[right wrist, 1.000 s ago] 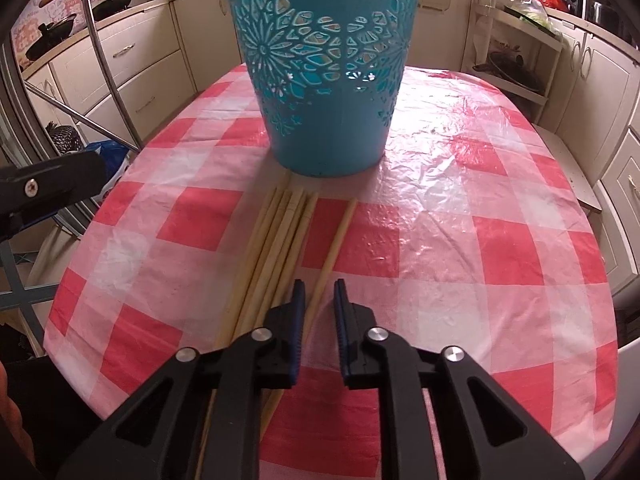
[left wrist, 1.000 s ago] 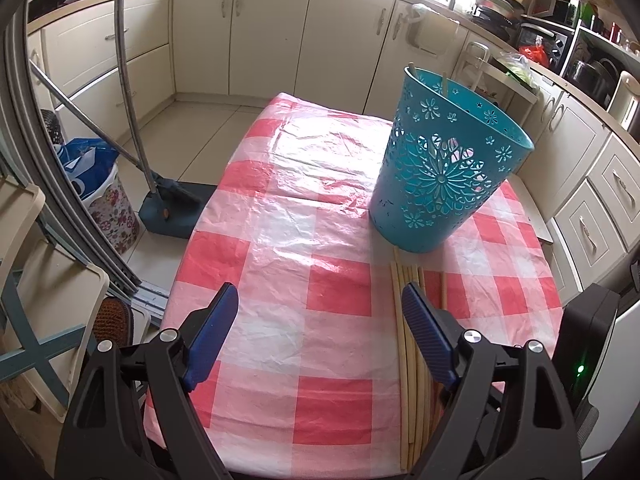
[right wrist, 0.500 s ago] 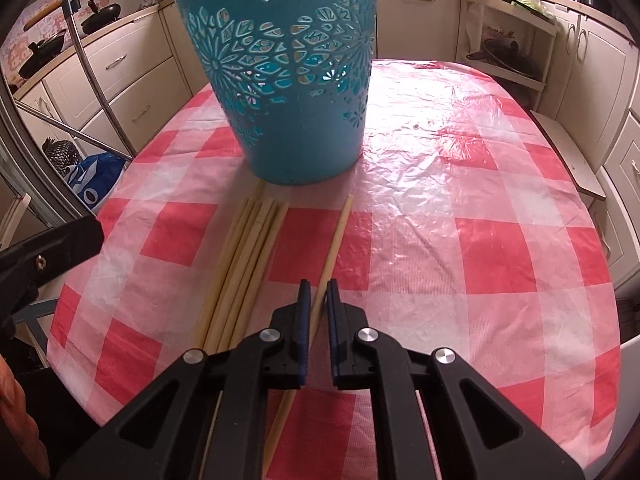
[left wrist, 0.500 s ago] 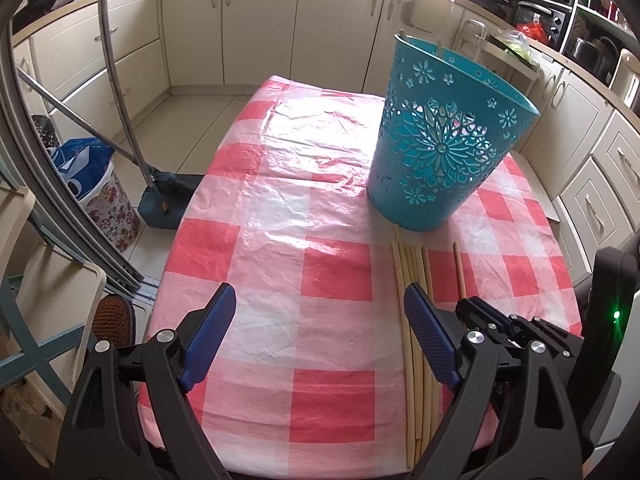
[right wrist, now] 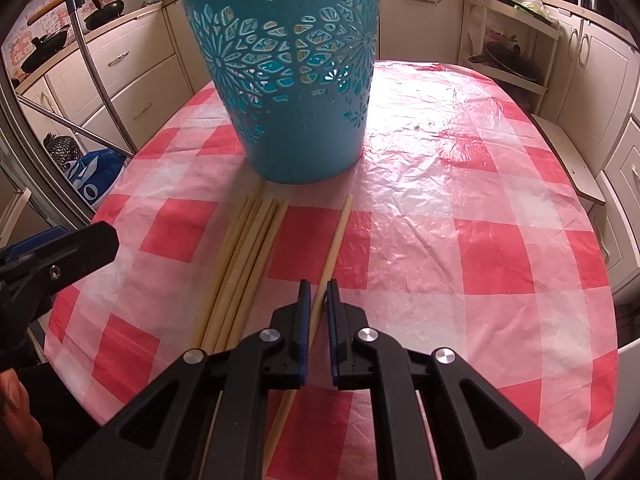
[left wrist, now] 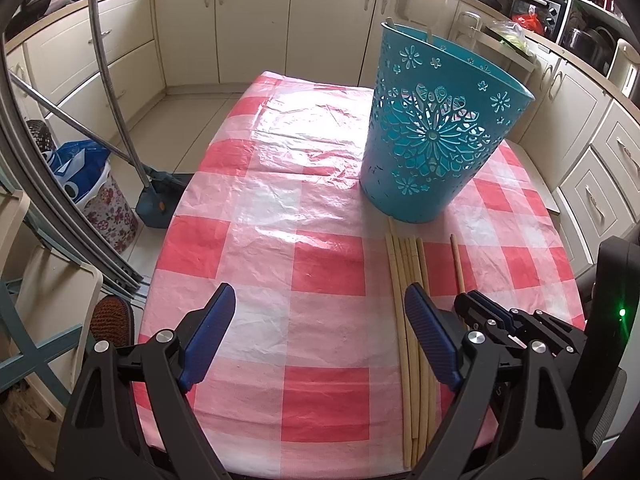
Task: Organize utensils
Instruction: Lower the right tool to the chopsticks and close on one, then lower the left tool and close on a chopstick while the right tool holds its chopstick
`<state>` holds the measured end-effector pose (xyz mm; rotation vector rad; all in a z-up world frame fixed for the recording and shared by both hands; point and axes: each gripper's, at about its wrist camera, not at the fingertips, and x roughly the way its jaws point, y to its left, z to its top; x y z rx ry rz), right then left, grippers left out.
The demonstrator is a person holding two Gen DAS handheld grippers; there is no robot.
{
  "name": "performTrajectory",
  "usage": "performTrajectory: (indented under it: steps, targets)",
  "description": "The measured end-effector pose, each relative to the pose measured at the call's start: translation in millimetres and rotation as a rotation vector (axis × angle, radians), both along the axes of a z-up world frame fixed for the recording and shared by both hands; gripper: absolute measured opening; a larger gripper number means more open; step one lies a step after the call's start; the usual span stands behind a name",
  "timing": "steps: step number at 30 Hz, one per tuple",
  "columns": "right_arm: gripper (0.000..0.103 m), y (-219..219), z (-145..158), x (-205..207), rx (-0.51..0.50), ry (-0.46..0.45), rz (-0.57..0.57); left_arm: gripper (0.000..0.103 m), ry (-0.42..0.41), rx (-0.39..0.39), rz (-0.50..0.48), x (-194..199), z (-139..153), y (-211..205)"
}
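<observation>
A teal cut-out basket [left wrist: 436, 136] [right wrist: 288, 68] stands on the red-and-white checked tablecloth [left wrist: 280, 248] [right wrist: 460, 200]. A bundle of several wooden chopsticks [left wrist: 408, 280] [right wrist: 244, 256] lies in front of it. One single chopstick [right wrist: 334, 240] [left wrist: 457, 264] lies apart to the right. My right gripper [right wrist: 318, 286] has its jaws nearly closed around this single chopstick at the table; it also shows in the left wrist view [left wrist: 476, 304]. My left gripper [left wrist: 320, 300] is wide open and empty, its right finger beside the bundle.
Cream kitchen cabinets [left wrist: 256, 20] line the room. A broom and dustpan [left wrist: 156, 196] and a floral bin with a blue bag [left wrist: 96, 184] stand on the floor left of the table. A rack with pans [right wrist: 508, 60] is at the back right.
My right gripper has narrowed its jaws around the single chopstick. Both grippers have drawn back and risen slightly from the basket. The left jaws stay wide open.
</observation>
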<state>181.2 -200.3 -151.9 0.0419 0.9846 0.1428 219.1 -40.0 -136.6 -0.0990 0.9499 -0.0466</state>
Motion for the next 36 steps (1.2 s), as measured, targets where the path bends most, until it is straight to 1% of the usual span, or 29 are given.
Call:
performTrajectory:
  steps: [11, 23, 28, 36]
  targets:
    - [0.006, -14, 0, -2, 0.008, -0.004, -0.019, 0.083, 0.008, 0.012, -0.007, 3, -4, -8]
    - [0.006, -26, -1, -6, 0.036, -0.004, -0.006, 0.083, 0.025, 0.037, -0.013, 7, -12, -22]
    - [0.006, -25, -1, -6, 0.029, -0.005, -0.002, 0.083, 0.025, 0.045, -0.028, 7, -13, -29]
    - [0.006, -27, -1, -7, 0.046, -0.002, -0.001, 0.083, 0.024, 0.052, 0.011, 20, -14, -21]
